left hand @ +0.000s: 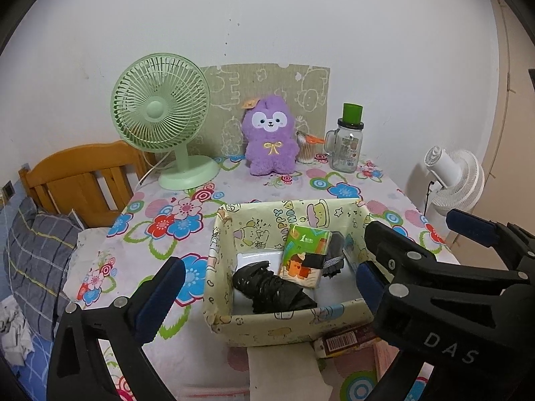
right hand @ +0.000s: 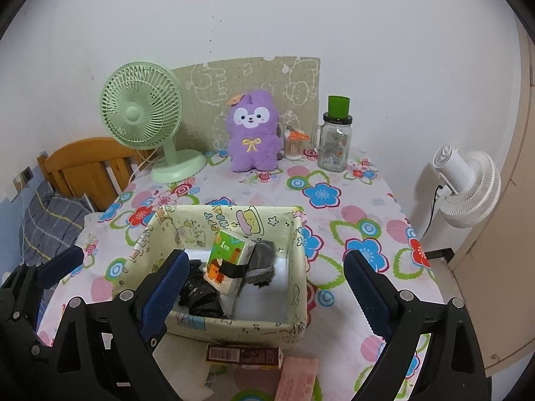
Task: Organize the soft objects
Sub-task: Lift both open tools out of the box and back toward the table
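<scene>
A pale yellow storage box [left hand: 287, 324] printed with cartoon figures sits on the flowered tablecloth [left hand: 187, 210], and everything here is placed against it. Inside the box a green tissue pack [left hand: 306, 255] stands tilted, leaning on the far wall. A crumpled black plastic bag [left hand: 272, 289] lies just in front of the pack, toward the near left corner. A grey fabric piece [left hand: 334, 254] with a woven band is tucked on the pack's right side, touching it. A white flat item [left hand: 259, 257] lies beneath the bag (what it is cannot be told).

The left gripper [left hand: 267, 279] hangs in front of the box with its jaws spread wide; one blue-padded finger is outside the box's left wall and the other near its right wall, and nothing is clamped. The right gripper [right hand: 264, 279] is also spread wide, its left finger over the box's near left corner and its right finger outside the right wall, holding nothing.

Just in front of the box lie a brown carton with a barcode [right hand: 244, 356], a pink packet [right hand: 297, 379] and a white sheet [left hand: 284, 371]. Behind the box, well apart at the table's far edge, a purple plush toy [left hand: 270, 140] sits upright. A green desk fan [left hand: 164, 117] is to its left, and a small pot of cotton swabs [left hand: 306, 150] and a glass jar mug with a green cap [left hand: 347, 143] to its right. Off the table, to the box's right, stands a white fan [right hand: 464, 187].
</scene>
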The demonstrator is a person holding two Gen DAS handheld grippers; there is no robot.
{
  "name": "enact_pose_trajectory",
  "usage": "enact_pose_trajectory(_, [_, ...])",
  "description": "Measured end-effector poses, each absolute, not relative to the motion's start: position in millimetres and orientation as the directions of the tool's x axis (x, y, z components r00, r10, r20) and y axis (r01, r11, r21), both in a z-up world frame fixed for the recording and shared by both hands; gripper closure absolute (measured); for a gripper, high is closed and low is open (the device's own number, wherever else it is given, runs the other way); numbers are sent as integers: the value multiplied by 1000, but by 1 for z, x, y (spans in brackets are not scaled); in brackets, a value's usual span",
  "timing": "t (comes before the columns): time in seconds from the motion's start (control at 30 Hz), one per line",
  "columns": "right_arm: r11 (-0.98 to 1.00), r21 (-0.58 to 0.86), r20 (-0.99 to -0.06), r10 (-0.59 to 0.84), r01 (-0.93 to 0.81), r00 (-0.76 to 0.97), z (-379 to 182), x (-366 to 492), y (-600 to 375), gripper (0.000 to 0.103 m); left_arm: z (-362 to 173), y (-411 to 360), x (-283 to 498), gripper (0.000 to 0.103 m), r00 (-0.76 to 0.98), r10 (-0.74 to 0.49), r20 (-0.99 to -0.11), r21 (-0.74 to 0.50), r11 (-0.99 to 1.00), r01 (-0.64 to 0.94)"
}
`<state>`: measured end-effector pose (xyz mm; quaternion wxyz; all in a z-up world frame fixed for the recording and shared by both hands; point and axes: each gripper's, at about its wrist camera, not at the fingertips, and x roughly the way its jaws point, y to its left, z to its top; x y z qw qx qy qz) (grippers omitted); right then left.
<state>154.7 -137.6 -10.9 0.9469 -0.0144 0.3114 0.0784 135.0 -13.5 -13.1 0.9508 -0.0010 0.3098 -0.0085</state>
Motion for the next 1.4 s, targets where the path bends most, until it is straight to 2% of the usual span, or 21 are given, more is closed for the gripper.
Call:
enact_pose_trajectory(0.27, [986, 25, -572, 147, -162, 807, -6, 135, -142, 4, -9, -15, 118, 0, 818, -6, -576, -5, 1000, 3])
enact_pose_trajectory(1.4, [989, 11, -524, 129, -144, 842, -5, 64, -152, 3, -10, -26, 51, 0, 849, -14, -528, -1, 1000, 16])
